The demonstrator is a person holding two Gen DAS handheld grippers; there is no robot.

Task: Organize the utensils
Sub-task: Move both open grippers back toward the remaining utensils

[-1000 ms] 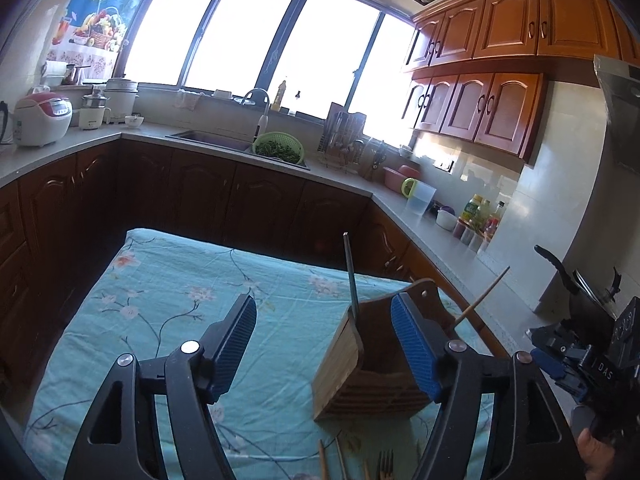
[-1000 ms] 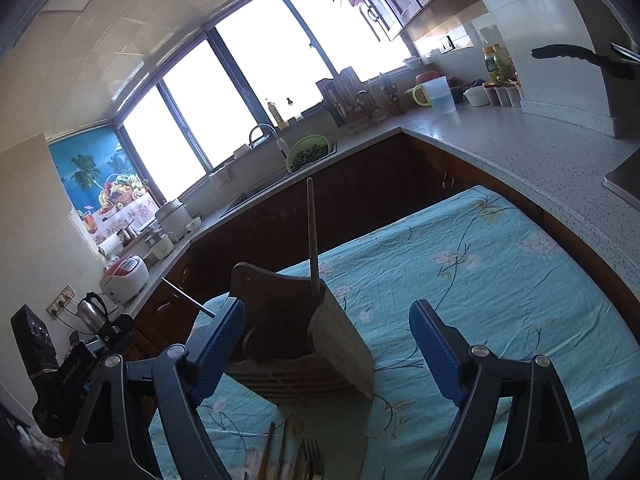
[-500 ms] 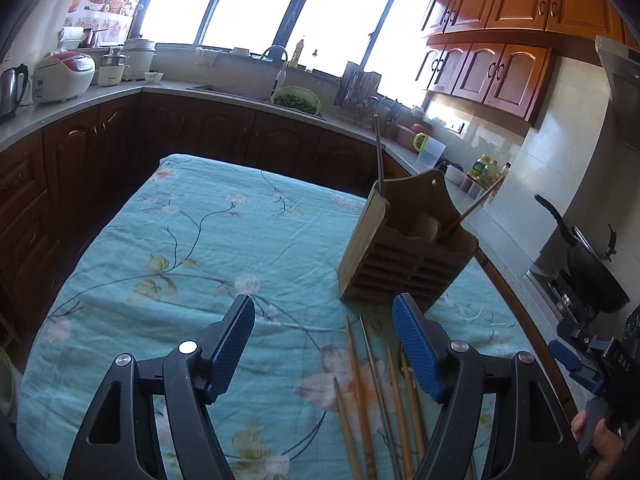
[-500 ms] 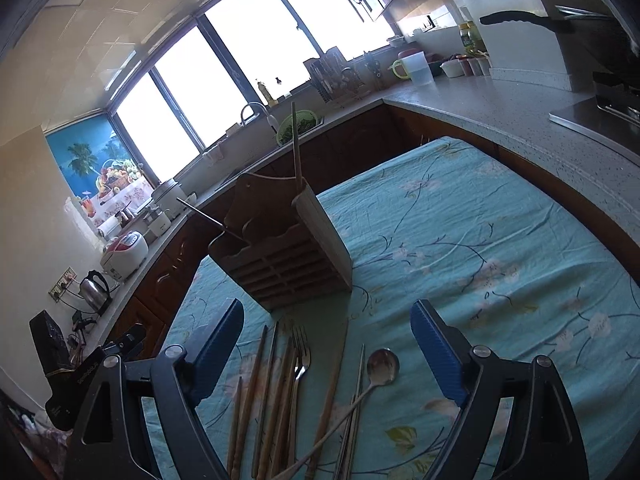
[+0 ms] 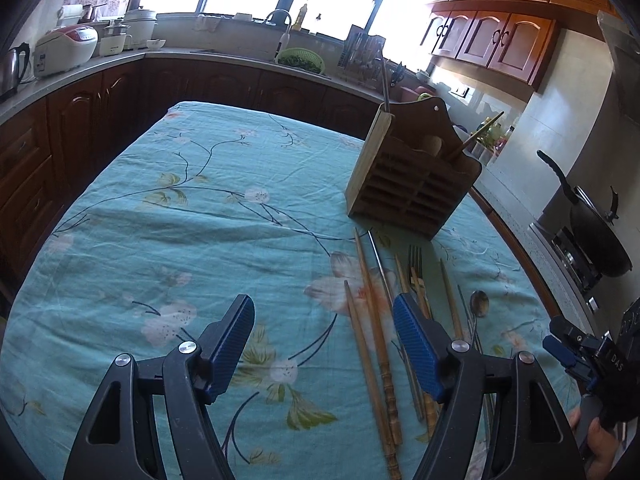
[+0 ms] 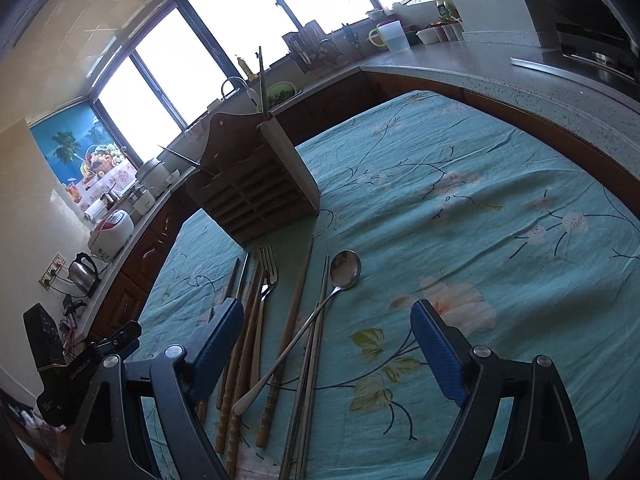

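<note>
**Both grippers wide open above loose utensils, nothing held**

Worktop [image 5: 208, 216] covered in a teal floral cloth. Wooden utensil holder [image 5: 412, 184] upright toward the far side, slatted front facing the cameras. One thin metal rod [image 5: 385, 80] upright in its left compartment; one wooden chopstick [image 5: 476, 136] leaning out of the right side.

Loose utensils laid roughly parallel on the cloth, just in front of the holder, handles toward the cameras:
- wooden chopsticks [image 6: 248, 336], several, some with ringed bamboo-like ends
- metal fork [image 6: 269, 268] among them, tines toward the holder
- metal spoon [image 6: 346, 270], bowl up, long handle crossing diagonally over a pair of metal chopsticks [image 6: 316, 344]
- single wooden chopstick [image 6: 298, 300] between fork and spoon

Left gripper [image 5: 324, 344]: jaws spread wide, empty, over the cloth; right finger over the left edge of the utensil row, a wooden chopstick in the gap, no contact seen.

Right gripper [image 6: 328, 344]: jaws spread wide, empty; spoon handle, metal chopsticks and several wooden ones in the gap between the fingers, unpinched.

Part of a hand [image 5: 596, 440] visible at the lower right edge of the left wrist view, on the other gripper's handle.
</note>
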